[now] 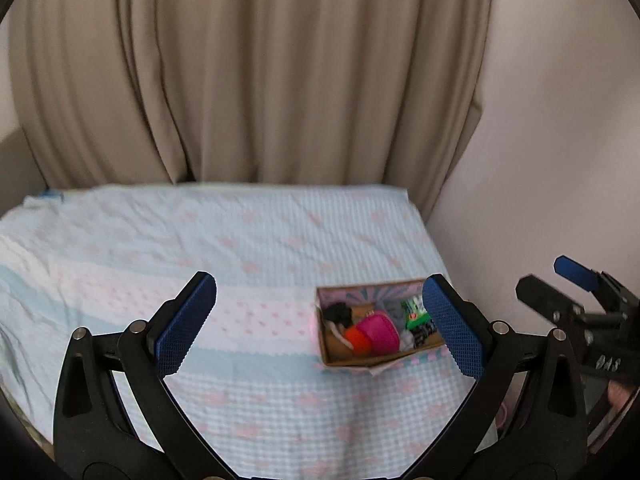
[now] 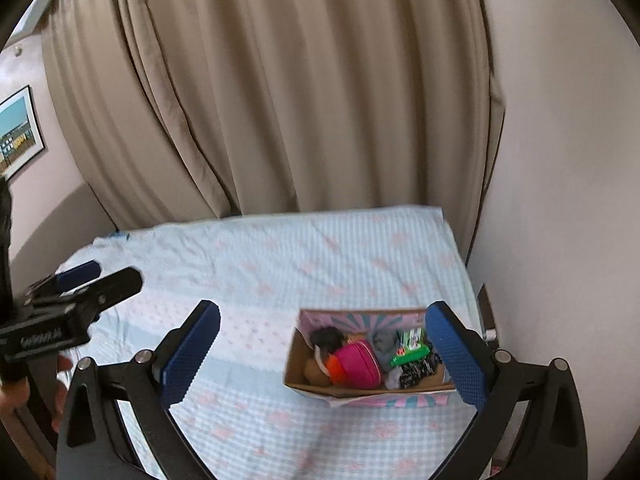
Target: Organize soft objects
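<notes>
Both grippers up above bed point(image 1: 200, 240), nothing in either. Left gripper point(image 1: 320, 324) spread wide, empty; right gripper point(image 2: 322, 352) same, fingers far apart, holding zip.

Cardboard box point(image 2: 304, 360) sits on bedsheet near right edge, close to wall point(image 2: 560, 200). Soft stuff all inside box: pink pouch point(image 2: 358, 364), orange thing point(image 2: 335, 368) touching it, dark bundle point(image 2: 326, 336) at back, grey cloth point(image 2: 383, 342), green packet point(image 2: 410, 346), black-white patterned fabric point(image 2: 416, 370). Rest of sheet looks bare.

My guess: everything's boxed to keep it corralled, so job's either done or about to start. Grippers hang back, probably for full view.

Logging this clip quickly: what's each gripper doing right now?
Left gripper: open, holding nothing.
Right gripper: open, holding nothing.
</notes>
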### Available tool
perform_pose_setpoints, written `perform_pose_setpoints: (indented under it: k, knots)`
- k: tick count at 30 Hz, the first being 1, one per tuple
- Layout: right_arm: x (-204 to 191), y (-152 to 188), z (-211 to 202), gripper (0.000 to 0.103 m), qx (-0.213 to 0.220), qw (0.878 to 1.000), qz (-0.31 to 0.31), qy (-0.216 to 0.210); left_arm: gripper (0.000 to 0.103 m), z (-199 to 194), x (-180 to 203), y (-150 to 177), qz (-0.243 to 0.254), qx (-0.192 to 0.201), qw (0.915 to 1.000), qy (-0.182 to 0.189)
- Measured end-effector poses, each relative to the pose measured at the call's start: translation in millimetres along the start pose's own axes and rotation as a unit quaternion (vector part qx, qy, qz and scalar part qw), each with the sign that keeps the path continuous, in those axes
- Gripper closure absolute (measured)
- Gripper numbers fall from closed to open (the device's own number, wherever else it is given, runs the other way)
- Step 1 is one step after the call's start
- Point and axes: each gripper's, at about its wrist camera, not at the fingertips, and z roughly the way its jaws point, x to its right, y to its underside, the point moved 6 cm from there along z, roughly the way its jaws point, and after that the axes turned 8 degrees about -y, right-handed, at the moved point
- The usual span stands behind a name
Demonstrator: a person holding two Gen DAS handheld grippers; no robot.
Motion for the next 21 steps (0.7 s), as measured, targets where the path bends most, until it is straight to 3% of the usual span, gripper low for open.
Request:
perform_pose_setpoints:
  k: [8, 14, 21]
  knots:
    - [-68.7, -16.9, -64.3, 0.001, 0.077, 0.996, -0.023, 0.025, 0.000, -89.7, -45.8, 0.3, 0.002, 0.082, 0.9964, -0.020]
    - [-101.6, -6.8, -87.9, 0.001, 0.108, 0.991, -0.058, 0.042, 0.000, -121.4, -69.7, 12.5, -0.009, 0.112, 0.9931, -0.033]
    - [-114.4, 3.1, -97.3, 0.001, 0.114, 0.990, -0.059, 0.056, 0.000, -139.0, -78.9, 17.7, -0.016, 0.128, 0.9913, -0.028]
